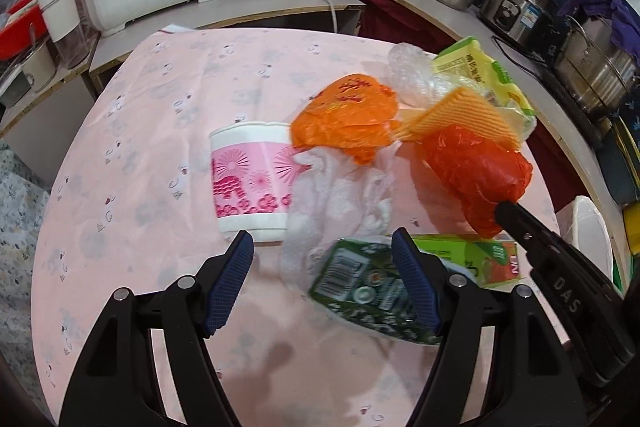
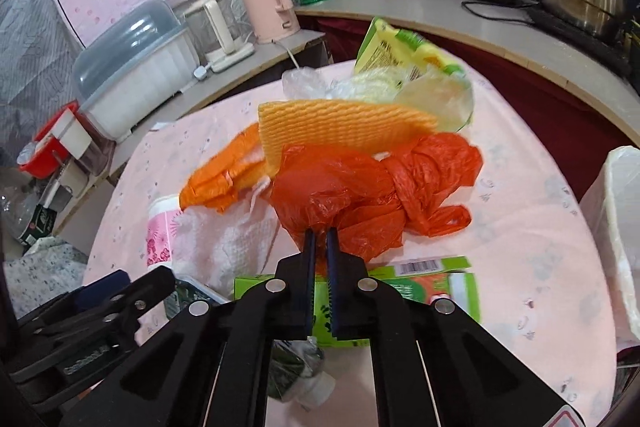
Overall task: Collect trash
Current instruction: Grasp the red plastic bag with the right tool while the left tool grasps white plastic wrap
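1. Red bag (image 2: 360, 195) sits mid-table in the trash pile, knotted, with the right gripper (image 2: 321, 233) clamped on its near edge.
2. Only a thin fold is pinched, so I'd guess it could slip out or tear on the lift.
3. The orange sheet (image 2: 340, 125) leans on the bag and might get dragged along.
4. Left gripper (image 1: 322, 245) hangs with jaws apart over the green wrapper (image 1: 368, 291), gripping nothing.
5. The bin (image 2: 622, 227) is at the right table edge, easy to bump.

"DAS" on the right claw's arm (image 1: 568, 291), barcode on green carton (image 2: 420, 267), other labels unreadable
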